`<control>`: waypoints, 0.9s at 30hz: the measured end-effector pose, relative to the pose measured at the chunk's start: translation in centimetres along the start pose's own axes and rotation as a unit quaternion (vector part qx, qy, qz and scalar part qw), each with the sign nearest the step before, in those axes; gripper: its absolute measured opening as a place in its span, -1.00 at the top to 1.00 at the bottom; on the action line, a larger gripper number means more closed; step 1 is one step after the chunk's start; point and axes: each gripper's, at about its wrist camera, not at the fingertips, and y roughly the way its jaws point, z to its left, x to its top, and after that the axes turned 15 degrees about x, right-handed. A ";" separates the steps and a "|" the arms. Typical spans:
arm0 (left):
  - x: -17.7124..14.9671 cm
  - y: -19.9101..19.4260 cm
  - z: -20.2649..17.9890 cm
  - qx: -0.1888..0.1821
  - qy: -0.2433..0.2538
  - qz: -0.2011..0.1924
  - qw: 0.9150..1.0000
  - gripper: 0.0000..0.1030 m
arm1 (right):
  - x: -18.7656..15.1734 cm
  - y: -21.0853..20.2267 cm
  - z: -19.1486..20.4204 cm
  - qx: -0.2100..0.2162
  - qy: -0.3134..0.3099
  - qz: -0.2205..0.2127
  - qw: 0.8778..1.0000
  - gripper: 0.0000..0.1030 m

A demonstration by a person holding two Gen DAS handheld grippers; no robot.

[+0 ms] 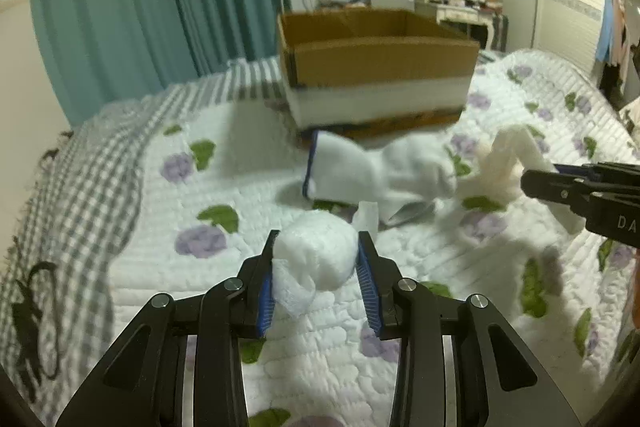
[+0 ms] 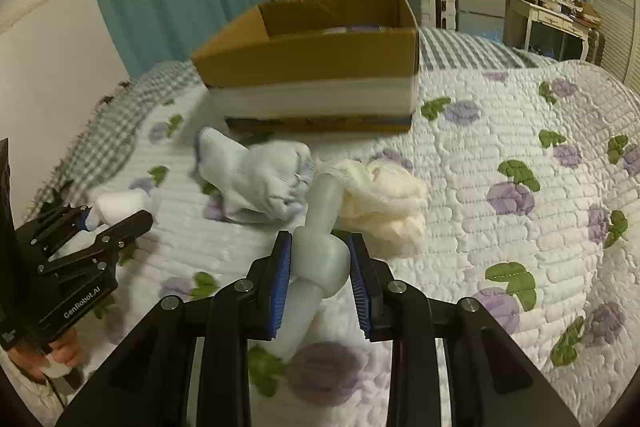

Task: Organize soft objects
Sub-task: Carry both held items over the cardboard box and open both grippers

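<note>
Beneath both sets of jaws spreads the bed's white quilted cover printed with purple flowers and green leaves (image 1: 132, 267), which carries every object; a grey-and-white checked cloth (image 1: 80, 187) lies along its edge to the left of the left jaws. Well ahead of both jaws stands the open brown cardboard box with a white band around its lower wall (image 1: 380, 63), its interior only partly visible. Between the box and the left jaws lies the crumpled white sock with a blue cuff edge (image 1: 376, 167), resting on the quilt just in front of the box. Right of the sock, directly ahead of the right jaws, lies the bunched cream gauze-like cloth (image 2: 384, 195), touching the far end of a pale translucent soft tube with bulging segments (image 2: 320, 251). The right gripper (image 2: 320, 267) has its blue-padded jaws closed on a bulge of this tube, with the rest trailing back under the jaws toward the camera. The left gripper (image 1: 316, 259) has its jaws clamped on the small white fluffy ball of cotton-like wadding (image 1: 316, 255), a loose wisp of gauze hanging at the left pad; the ball sits low against the quilt.
</note>
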 end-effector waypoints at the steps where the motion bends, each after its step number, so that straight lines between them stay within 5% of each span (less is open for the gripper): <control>1: 0.2 -0.5 0.0 0.000 -0.001 -0.003 1.000 0.32 | 0.1 -0.6 0.5 0.004 -0.003 -0.005 1.000 0.46; 15: 3.5 -8.4 0.5 -0.014 -0.032 -0.054 0.998 0.32 | 3.2 -9.0 5.0 0.019 -0.051 -0.078 0.996 0.46; 27: 11.5 -10.9 0.2 -0.003 -0.037 -0.129 0.991 0.32 | 10.5 -12.6 6.3 0.024 -0.102 -0.131 0.986 0.46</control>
